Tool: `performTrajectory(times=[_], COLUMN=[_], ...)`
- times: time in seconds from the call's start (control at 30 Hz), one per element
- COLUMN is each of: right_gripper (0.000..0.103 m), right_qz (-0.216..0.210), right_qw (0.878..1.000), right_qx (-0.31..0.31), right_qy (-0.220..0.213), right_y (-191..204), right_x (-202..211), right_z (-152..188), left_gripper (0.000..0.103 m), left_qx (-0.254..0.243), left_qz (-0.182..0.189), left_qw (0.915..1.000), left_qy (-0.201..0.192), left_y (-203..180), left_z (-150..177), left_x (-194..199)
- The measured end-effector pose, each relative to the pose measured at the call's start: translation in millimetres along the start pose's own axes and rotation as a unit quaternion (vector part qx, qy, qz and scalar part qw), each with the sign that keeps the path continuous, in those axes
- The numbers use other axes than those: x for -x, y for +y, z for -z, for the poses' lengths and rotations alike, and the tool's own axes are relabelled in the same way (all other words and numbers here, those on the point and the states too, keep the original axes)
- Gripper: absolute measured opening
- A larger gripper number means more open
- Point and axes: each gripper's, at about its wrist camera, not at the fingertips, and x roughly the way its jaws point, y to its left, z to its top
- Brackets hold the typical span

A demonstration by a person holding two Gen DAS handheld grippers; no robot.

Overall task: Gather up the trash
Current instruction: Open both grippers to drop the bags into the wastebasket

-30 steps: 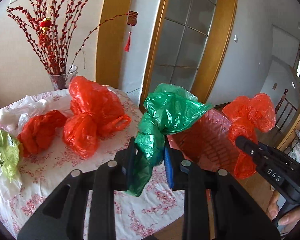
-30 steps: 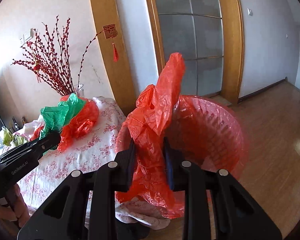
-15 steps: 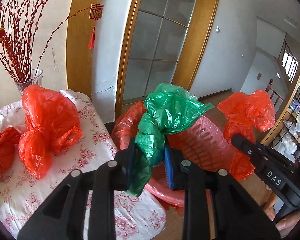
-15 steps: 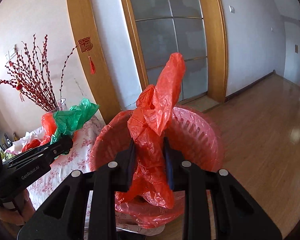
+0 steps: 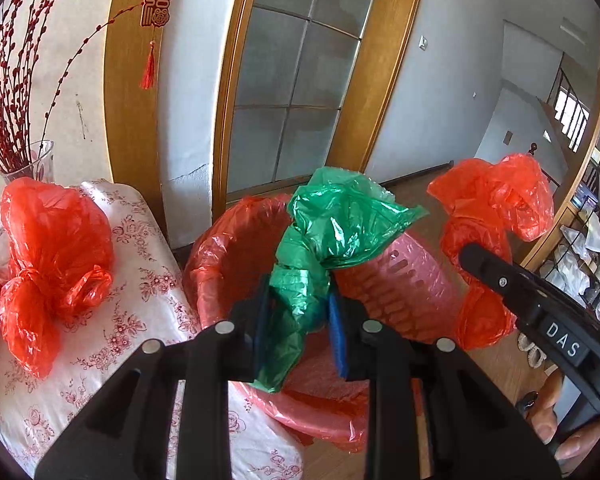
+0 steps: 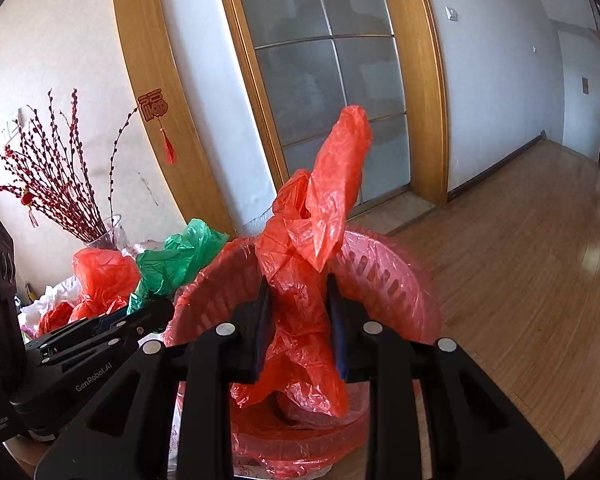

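My left gripper [image 5: 298,312] is shut on a crumpled green plastic bag [image 5: 340,224] and holds it over the near rim of a pink trash basket [image 5: 400,284] lined with a red bag. My right gripper [image 6: 300,308] is shut on a red plastic bag [image 6: 320,216] and holds it above the same basket [image 6: 384,276]. In the left wrist view the right gripper [image 5: 472,256] with its red bag [image 5: 496,208] is at the right. In the right wrist view the left gripper [image 6: 160,312] with the green bag [image 6: 176,256] is at the left.
A table with a floral cloth [image 5: 140,300] stands left of the basket. Tied red bags [image 5: 52,252] lie on it. A glass vase of red branches [image 5: 32,164] is at the back. A glass door [image 6: 328,80] is behind, wooden floor [image 6: 520,260] to the right.
Both grippers have swung right from the table toward the basket with their bags. The basket now sits directly under both grippers and looks closer.
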Motion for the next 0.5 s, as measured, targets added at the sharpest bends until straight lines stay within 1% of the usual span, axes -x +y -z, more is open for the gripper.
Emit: performTrajectory(times=[0.13, 0.27, 0.3, 0.33, 0.5], right_gripper=[0.028, 0.039, 0.04, 0.044, 0.05], right_qz=[-0.005, -0.012, -0.013, -0.011, -0.004], right_qw=[1.0, 0.999, 0.999, 0.999, 1.0], right_qx=[-0.018, -0.037, -0.039, -0.038, -0.03], right_qy=[-0.002, 0.004, 0.006, 0.009, 0.006], right_y=[-5.4, -13.3, -14.4, -14.8, -14.5], right_x=[-5.7, -13.7, -15.6, -17.3, -15.3], right_z=[-5.8, -9.8, -9.8, -8.9, -3.2], left_gripper=[0.029, 0.042, 0.045, 0.046, 0.05], left_qx=[0.001, 0.006, 0.008, 0.01, 0.017], left_qz=[0.002, 0.001, 0.0, -0.001, -0.029], left_qw=[1.0, 0.9999, 0.9999, 0.9999, 0.9994], left_qy=[0.004, 0.011, 0.012, 0.013, 0.009], left_y=[-0.7, 2.7, 4.3, 6.2, 20.1], left_z=[-1.9, -1.3, -0.5, 0.4, 6.9], left_x=[-8.6, -16.5, -17.4, -18.1, -9.1])
